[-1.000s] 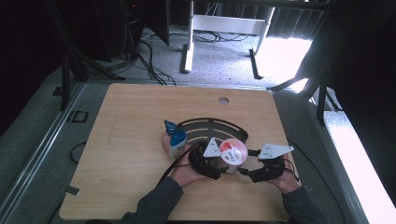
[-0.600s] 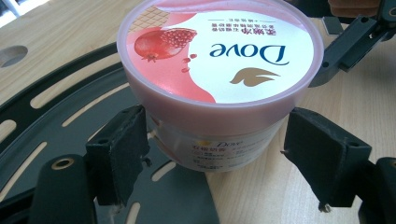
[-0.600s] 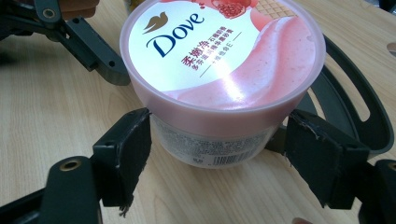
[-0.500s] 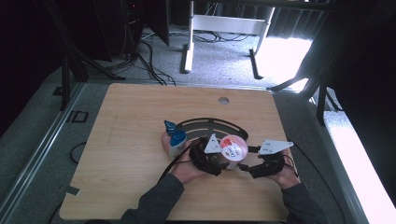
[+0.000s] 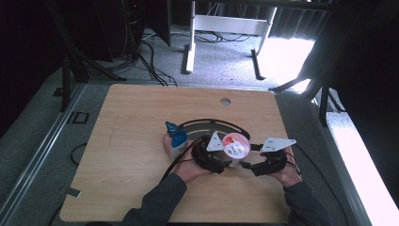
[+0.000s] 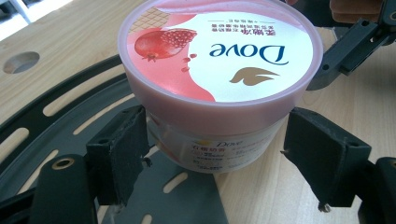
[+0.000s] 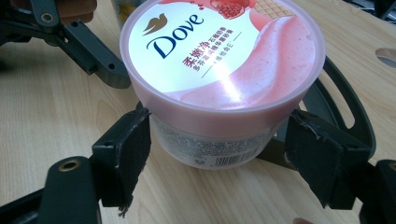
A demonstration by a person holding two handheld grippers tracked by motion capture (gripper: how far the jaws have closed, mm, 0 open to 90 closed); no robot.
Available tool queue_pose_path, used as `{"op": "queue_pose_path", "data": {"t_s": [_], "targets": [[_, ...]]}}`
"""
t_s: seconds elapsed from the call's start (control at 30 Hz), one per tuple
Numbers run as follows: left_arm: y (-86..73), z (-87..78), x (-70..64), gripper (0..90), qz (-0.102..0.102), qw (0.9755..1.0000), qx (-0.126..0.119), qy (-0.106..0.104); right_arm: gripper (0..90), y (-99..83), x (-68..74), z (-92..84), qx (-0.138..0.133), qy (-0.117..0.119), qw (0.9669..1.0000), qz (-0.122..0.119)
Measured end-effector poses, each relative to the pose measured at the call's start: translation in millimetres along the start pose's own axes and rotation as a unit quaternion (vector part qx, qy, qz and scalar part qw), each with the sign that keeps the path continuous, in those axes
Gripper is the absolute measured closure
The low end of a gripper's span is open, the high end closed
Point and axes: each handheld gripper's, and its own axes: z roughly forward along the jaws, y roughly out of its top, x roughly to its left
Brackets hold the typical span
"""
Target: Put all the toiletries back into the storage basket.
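On the desk (image 5: 141, 122), a pink-lidded Dove tub (image 6: 219, 70) sits between both grippers. The left gripper (image 6: 224, 158) is spread wide around it, one pad seemingly touching. The right gripper (image 7: 219, 154) brackets the opposite side, equally wide, holding nothing.

Bright right-side daylight, dark surroundings

My light wooden table (image 5: 141, 141) with a round hole (image 5: 225, 101) near its far edge, grey carpet floor (image 5: 33, 141) around me, white desk frame (image 5: 226, 28) beyond, tangled cables (image 5: 150, 56), bright sunlight patch (image 5: 287, 56), dark surroundings
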Motion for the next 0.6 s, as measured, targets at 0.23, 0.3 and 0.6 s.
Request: {"op": "queue_pose_path", "data": {"t_s": [0.23, 0.3, 0.6], "targets": [[5.7, 1.4, 3.9, 22.3, 0.007, 1.0000, 0.004, 0.005, 23.0, 2.9, -5.8, -0.1, -0.001, -0.001, 1.0000, 0.001], [6.2, 2.3, 4.5, 22.3, 0.005, 1.0000, 0.005, 0.006, 23.0, 3.4, -7.7, 0.3, 0.000, 0.000, 1.0000, 0.001], [6.1, 6.1, 7.1, 22.3, 0.003, 0.9999, 0.006, 0.014, 23.0, 3.4, -13.5, 4.4, 0.005, 0.003, 1.0000, 0.003]]}}
